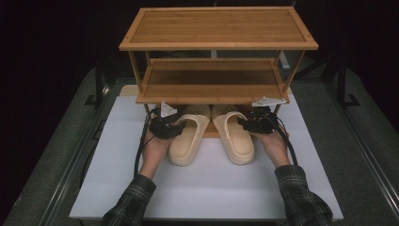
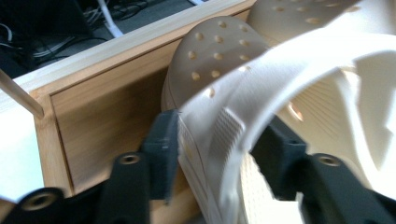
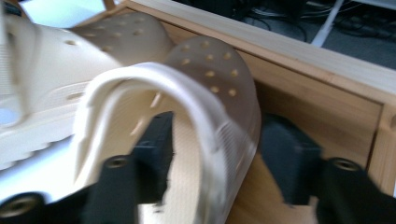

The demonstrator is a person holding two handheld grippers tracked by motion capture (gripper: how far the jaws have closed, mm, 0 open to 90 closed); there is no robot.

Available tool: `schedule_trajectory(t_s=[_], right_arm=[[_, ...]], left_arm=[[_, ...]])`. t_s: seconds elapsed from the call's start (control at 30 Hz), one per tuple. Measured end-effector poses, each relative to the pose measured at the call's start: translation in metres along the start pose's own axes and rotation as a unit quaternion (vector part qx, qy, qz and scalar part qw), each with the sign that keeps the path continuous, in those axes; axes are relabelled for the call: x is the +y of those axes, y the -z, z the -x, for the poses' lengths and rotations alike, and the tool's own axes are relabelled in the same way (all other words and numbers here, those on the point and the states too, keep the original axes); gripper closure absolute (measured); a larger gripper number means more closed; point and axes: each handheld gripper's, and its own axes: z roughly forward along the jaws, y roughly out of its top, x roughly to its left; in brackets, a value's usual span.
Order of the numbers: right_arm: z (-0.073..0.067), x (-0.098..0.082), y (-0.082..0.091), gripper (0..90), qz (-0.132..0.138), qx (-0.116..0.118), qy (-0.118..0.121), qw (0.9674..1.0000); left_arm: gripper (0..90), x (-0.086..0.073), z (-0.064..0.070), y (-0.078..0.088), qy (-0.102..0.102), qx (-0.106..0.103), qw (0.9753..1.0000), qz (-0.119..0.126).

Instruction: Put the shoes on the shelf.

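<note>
Two cream perforated slippers lie side by side with their toes under a wooden shoe rack [image 1: 216, 28]. The left slipper [image 1: 188, 136] has my left gripper [image 1: 171, 128] at its outer side, and the right slipper [image 1: 235, 136] has my right gripper [image 1: 247, 125] at its outer side. In the left gripper view, the slipper's side wall [image 2: 280, 79] stands between the parted jaws of the left gripper [image 2: 215, 149]. In the right gripper view, the slipper's wall [image 3: 210, 70] sits between the jaws of the right gripper [image 3: 215, 154], with a gap at the outer pad. Both grippers look open.
The rack stands at the back of a white board [image 1: 211, 188] and has a top shelf, a middle shelf [image 1: 211, 80] and a low wooden base [image 2: 102, 107] under the slippers' toes. Its legs flank the slippers. Both of the person's forearms, in plaid sleeves, lie over the board.
</note>
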Motion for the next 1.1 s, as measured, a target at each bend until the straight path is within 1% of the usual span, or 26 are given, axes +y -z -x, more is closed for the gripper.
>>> schedule_trajectory(t_s=[0.13,0.17,0.2,0.23,0.3,0.33,0.37,0.4,0.43,0.47,0.5,0.53,0.57,0.6,0.63,0.67,0.77,0.8,0.83,0.87,0.9,0.93,0.97,1.0,1.07,1.1], right_arm=[[0.001,-0.003,0.014,29.5,-0.006,0.025,-0.010,0.9996],[0.000,-0.005,0.019,28.8,-0.007,0.030,-0.014,0.9994],[0.000,-0.010,0.027,24.7,-0.001,0.039,-0.015,0.9991],[0.000,-0.010,0.027,24.7,-0.001,0.039,-0.015,0.9991],[-0.001,-0.016,0.033,19.3,-0.007,0.050,-0.017,0.9986],[-0.003,-0.023,0.039,16.3,-0.006,0.059,-0.014,0.9981],[-0.003,-0.023,0.039,16.3,-0.006,0.059,-0.014,0.9981],[-0.005,-0.030,0.042,12.2,-0.016,0.067,-0.015,0.9975],[-0.005,-0.034,0.044,10.0,-0.017,0.077,-0.012,0.9969],[-0.006,-0.037,0.046,8.0,-0.018,0.081,-0.010,0.9965],[-0.006,-0.037,0.046,8.0,-0.018,0.081,-0.010,0.9965],[-0.007,-0.043,0.050,7.6,-0.017,0.086,-0.009,0.9961],[-0.007,-0.043,0.050,7.6,-0.017,0.086,-0.009,0.9961],[-0.007,-0.046,0.052,5.9,-0.014,0.083,-0.006,0.9964],[-0.006,-0.051,0.054,3.5,-0.009,0.086,-0.007,0.9962],[-0.005,-0.054,0.055,1.9,-0.007,0.089,-0.009,0.9960],[-0.003,-0.068,0.056,0.4,0.007,0.085,-0.005,0.9963],[-0.002,-0.075,0.054,0.3,0.003,0.090,0.001,0.9960],[-0.002,-0.075,0.054,0.3,0.003,0.090,0.001,0.9960],[-0.003,-0.080,0.052,0.3,0.000,0.093,0.008,0.9956],[-0.003,-0.080,0.052,0.3,0.000,0.093,0.008,0.9956],[-0.005,-0.082,0.049,0.3,-0.006,0.100,0.013,0.9949],[-0.005,-0.082,0.049,0.3,-0.006,0.100,0.013,0.9949],[-0.008,-0.084,0.046,0.3,-0.012,0.109,0.017,0.9938],[-0.011,-0.085,0.043,0.3,-0.021,0.112,0.027,0.9931],[-0.011,-0.085,0.043,0.3,-0.021,0.112,0.027,0.9931]], left_arm=[[36.7,-0.006,-0.004,0.015,0.005,-0.038,0.9993,-0.004],[33.8,-0.008,-0.006,0.018,0.003,-0.052,0.9986,-0.006],[26.0,-0.010,-0.007,0.022,0.005,-0.061,0.9981,-0.006],[26.0,-0.013,-0.008,0.026,0.007,-0.071,0.9974,-0.007],[19.6,-0.020,-0.009,0.032,0.007,-0.090,0.9958,-0.010],[15.9,-0.023,-0.008,0.034,0.005,-0.097,0.9952,-0.011],[15.9,-0.027,-0.008,0.037,0.001,-0.102,0.9947,-0.013],[13.9,-0.035,-0.007,0.042,-0.005,-0.108,0.9940,-0.016],[10.9,-0.035,-0.007,0.042,-0.005,-0.108,0.9940,-0.016],[8.6,-0.043,-0.007,0.047,-0.002,-0.120,0.9926,-0.016],[8.5,-0.043,-0.007,0.047,-0.002,-0.120,0.9926,-0.016],[7.6,-0.048,-0.007,0.050,-0.003,-0.123,0.9923,-0.014],[7.6,-0.052,-0.006,0.053,-0.006,-0.123,0.9923,-0.012],[4.6,-0.057,-0.005,0.055,-0.008,-0.122,0.9924,-0.014],[2.5,-0.060,-0.005,0.057,-0.009,-0.124,0.9921,-0.016],[2.5,-0.065,-0.005,0.058,-0.010,-0.124,0.9921,-0.013],[0.8,-0.077,-0.006,0.059,-0.016,-0.124,0.9921,-0.017],[0.8,-0.082,-0.004,0.057,-0.022,-0.125,0.9916,-0.020],[0.8,-0.082,-0.004,0.057,-0.022,-0.125,0.9916,-0.020],[0.8,-0.085,-0.001,0.053,-0.028,-0.133,0.9906,-0.019],[0.8,-0.085,-0.001,0.053,-0.028,-0.133,0.9906,-0.019],[0.8,-0.086,0.002,0.048,-0.033,-0.140,0.9894,-0.019],[0.7,-0.086,0.002,0.048,-0.033,-0.140,0.9894,-0.019],[0.7,-0.087,0.005,0.044,-0.045,-0.137,0.9893,-0.023],[0.7,-0.088,0.006,0.042,-0.044,-0.138,0.9892,-0.021],[0.7,-0.088,0.006,0.042,-0.044,-0.138,0.9892,-0.021]])
